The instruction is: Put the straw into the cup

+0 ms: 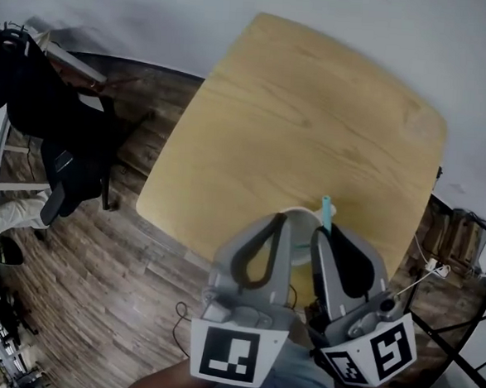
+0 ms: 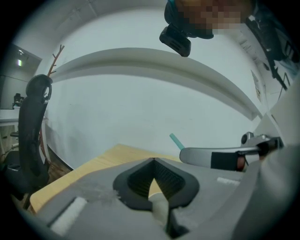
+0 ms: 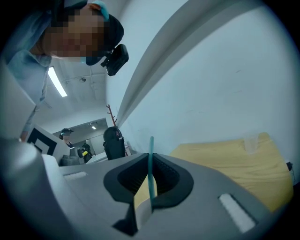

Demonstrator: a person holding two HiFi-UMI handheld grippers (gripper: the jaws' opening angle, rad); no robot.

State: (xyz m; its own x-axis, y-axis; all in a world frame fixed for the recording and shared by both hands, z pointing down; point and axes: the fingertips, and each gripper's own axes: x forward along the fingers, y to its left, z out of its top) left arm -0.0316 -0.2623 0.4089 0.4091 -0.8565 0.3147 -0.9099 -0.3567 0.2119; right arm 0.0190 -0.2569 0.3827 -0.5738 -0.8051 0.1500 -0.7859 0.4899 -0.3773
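Observation:
A teal straw (image 3: 151, 173) stands upright between the jaws of my right gripper (image 3: 150, 157), which is shut on it. In the head view the straw's top (image 1: 326, 208) pokes out past the right gripper (image 1: 322, 233) over the near part of the wooden table (image 1: 315, 119). A faint clear cup (image 3: 251, 143) stands far off on the table. My left gripper (image 1: 284, 218) hangs just left of the right one. Its jaws (image 2: 153, 161) meet at the tips with nothing clearly held. A thin white arc (image 1: 301, 210) lies between the two grippers; I cannot tell what it is.
A black office chair (image 1: 59, 147) stands on the wood floor left of the table. A white wall (image 2: 140, 103) rises behind the table. Cables and a black frame (image 1: 449, 270) sit at the right. A person's head shows at the top of both gripper views.

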